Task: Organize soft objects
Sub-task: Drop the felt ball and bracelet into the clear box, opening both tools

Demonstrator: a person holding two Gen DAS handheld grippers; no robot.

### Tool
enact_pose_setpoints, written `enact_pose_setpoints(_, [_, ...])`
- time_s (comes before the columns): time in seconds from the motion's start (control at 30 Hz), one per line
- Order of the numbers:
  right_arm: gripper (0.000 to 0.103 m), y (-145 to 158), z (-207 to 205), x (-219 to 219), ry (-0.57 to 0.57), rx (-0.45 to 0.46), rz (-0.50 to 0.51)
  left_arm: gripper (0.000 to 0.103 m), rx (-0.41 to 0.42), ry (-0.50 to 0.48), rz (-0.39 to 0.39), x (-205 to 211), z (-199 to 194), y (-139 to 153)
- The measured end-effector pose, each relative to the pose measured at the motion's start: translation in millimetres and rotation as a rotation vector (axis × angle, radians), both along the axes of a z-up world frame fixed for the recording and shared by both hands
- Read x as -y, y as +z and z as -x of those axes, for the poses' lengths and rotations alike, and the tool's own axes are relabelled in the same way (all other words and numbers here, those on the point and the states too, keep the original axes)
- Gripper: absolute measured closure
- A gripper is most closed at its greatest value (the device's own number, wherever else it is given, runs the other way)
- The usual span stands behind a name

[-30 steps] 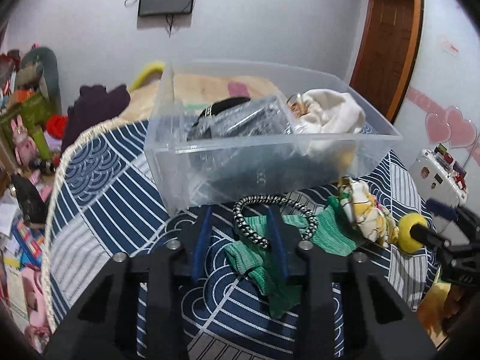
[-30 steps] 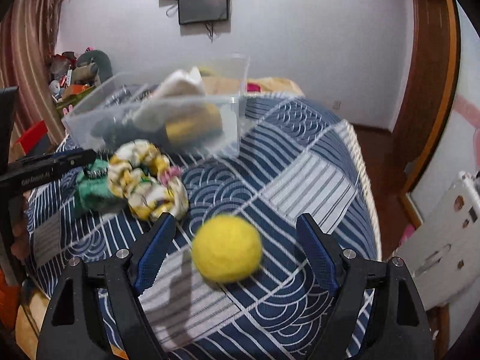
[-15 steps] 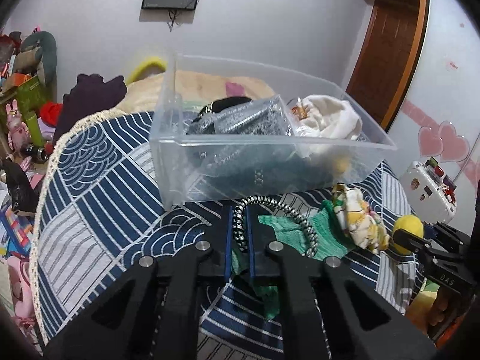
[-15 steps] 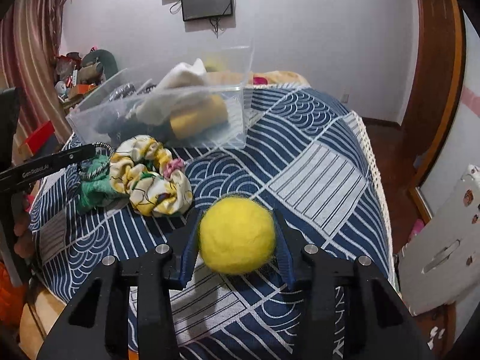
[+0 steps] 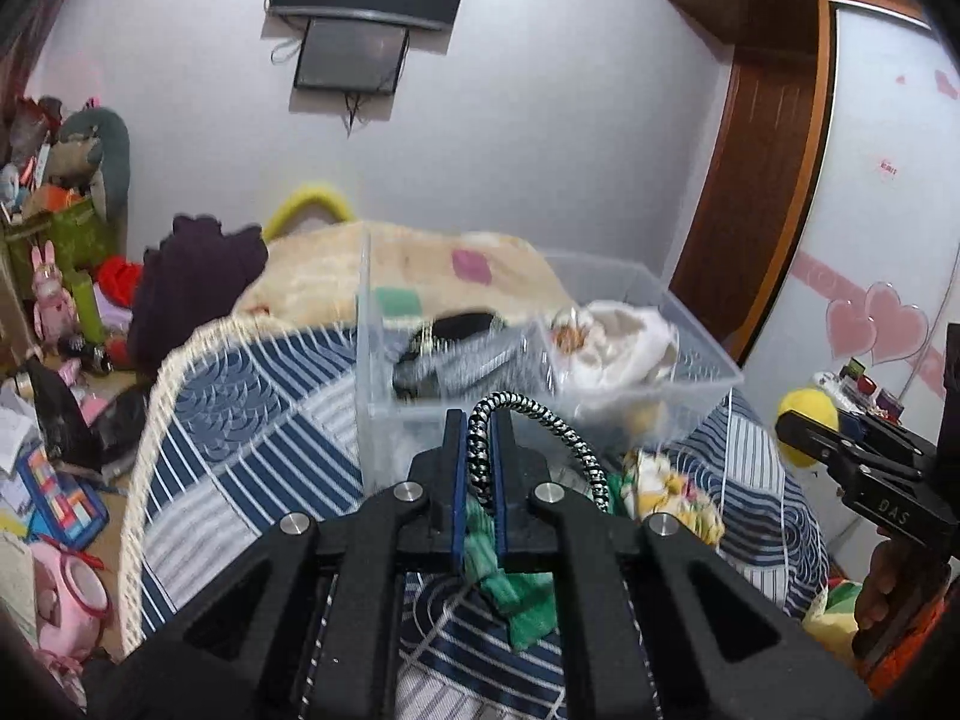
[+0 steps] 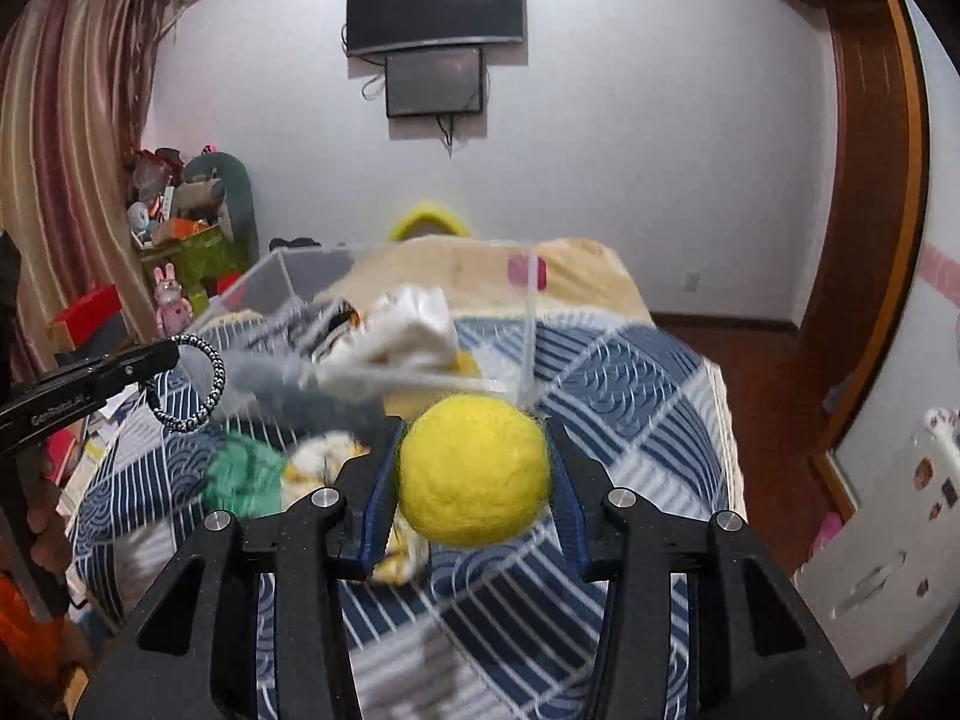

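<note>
My left gripper (image 5: 478, 420) is shut on a black-and-white braided hair band (image 5: 543, 429) and holds it lifted above the bed, just in front of the clear plastic bin (image 5: 384, 402). The band and gripper also show in the right wrist view (image 6: 201, 381). My right gripper (image 6: 474, 429) is shut on a yellow felt ball (image 6: 474, 471), raised above the bed near the bin (image 6: 528, 324); the ball shows at the right of the left wrist view (image 5: 807, 414). A green cloth (image 5: 516, 591) and a yellow floral scrunchie (image 5: 666, 492) lie on the bedspread.
The bin holds a white cloth (image 5: 624, 342), a grey item and a dark item. The blue patterned bedspread (image 6: 630, 396) covers the bed. Toys and clutter (image 5: 54, 312) lie on the floor at left. A wooden door (image 6: 864, 240) stands at right.
Both grippers have risen from the bed toward the bin: the left lifted the hair band off the green cloth, and the right lifted the yellow ball.
</note>
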State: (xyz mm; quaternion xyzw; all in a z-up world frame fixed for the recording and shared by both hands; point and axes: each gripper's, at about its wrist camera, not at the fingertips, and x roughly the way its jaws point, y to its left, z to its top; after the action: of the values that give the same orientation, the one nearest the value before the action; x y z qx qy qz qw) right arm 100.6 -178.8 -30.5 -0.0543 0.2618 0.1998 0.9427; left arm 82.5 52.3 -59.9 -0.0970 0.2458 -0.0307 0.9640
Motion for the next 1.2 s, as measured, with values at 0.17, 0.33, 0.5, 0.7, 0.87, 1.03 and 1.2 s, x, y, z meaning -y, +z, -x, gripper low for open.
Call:
enact_pose_setpoints(0.17, [0.062,9.9,-13.9,-12.2,0.014,0.035,-0.013,0.097,0.056,0.013,-0.019,0.6,-4.8,21.1])
enact_pose_setpoints(0.33, [0.062,15.4,-29.3,-19.2,0.015,0.055,-0.028,0.097,0.106,0.048,-0.018,-3.0,-17.2,34.1])
enact_pose_setpoints(0.5, [0.062,13.9,-44.6,-29.1,0.012,0.054,-0.025,0.097,0.108,0.065,-0.021,-3.2,-39.3,32.3])
enact_pose_setpoints(0.7, [0.062,1.4,-62.8,-34.6,0.014,0.004,-0.024,0.097,0.019,0.043,0.005,-6.2,-71.5,13.2])
enact_pose_setpoints(0.87, [0.062,-8.2,-70.0,-33.2,0.012,-0.03,-0.01,0.097,-0.021,0.045,-0.019,-3.3,-86.8,-2.5])
enact_pose_setpoints(1.03, [0.06,-9.8,-69.8,-31.4,0.016,-0.042,0.003,0.097,-0.053,0.032,-0.056,4.4,-93.2,-13.4])
enact_pose_setpoints(1.2, [0.052,-6.6,-64.5,-33.0,0.025,-0.034,0.018,0.083,-0.059,0.024,-0.085,10.0,-89.6,-13.4])
